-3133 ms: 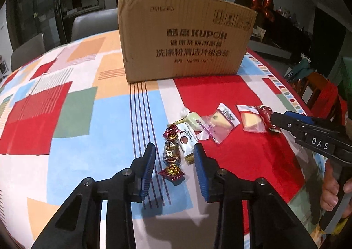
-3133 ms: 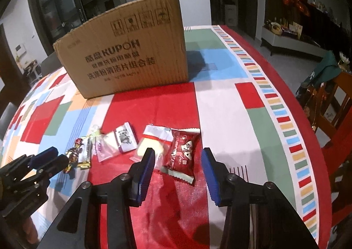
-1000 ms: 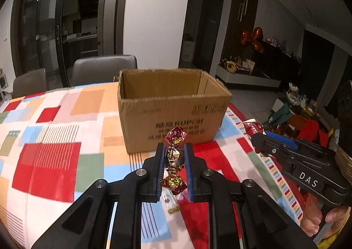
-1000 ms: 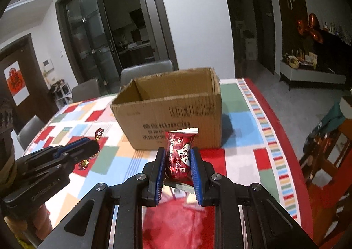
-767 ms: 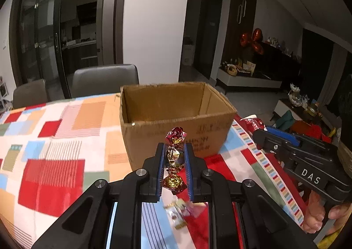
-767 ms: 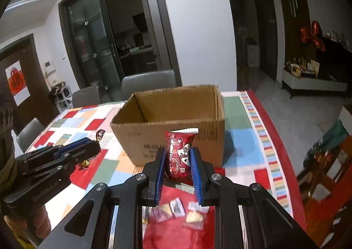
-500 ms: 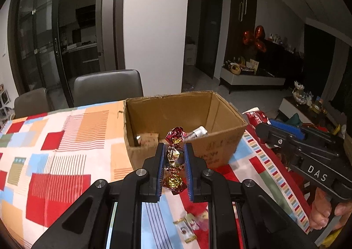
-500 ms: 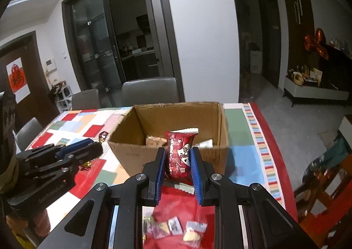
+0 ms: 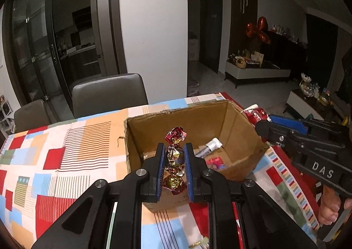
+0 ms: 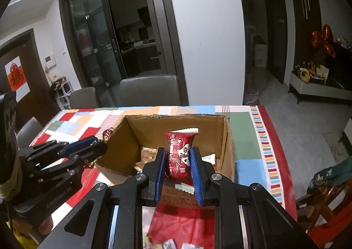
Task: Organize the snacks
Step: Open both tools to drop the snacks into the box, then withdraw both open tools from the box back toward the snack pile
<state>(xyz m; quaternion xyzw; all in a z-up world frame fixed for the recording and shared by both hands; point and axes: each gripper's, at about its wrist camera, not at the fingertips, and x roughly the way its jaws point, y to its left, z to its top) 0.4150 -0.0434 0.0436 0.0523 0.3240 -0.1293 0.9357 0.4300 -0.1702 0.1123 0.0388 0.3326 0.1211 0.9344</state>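
The left gripper [image 9: 173, 168] is held above the near wall of the box [image 9: 233, 117]; its jaws are pinched on the candy [image 9: 175, 156], gripped at the middle knot of the foil string; the right gripper [image 10: 177, 166] is held over the box opening, jaws clamped on the red packet [image 10: 179, 153] across its flat faces. Both items are judged light, soft and crinkly; foil may slip, so a mid-body grip is advised. More snacks [image 10: 169, 244] lie on the desk [image 10: 248, 121] near the box.

Your left gripper [image 9: 173, 161] is clamping a foil-wrapped candy [image 9: 175, 157] above the near wall of the cardboard box [image 9: 242, 134]; your right gripper [image 9: 264, 124] is hovering at the box's right wall.
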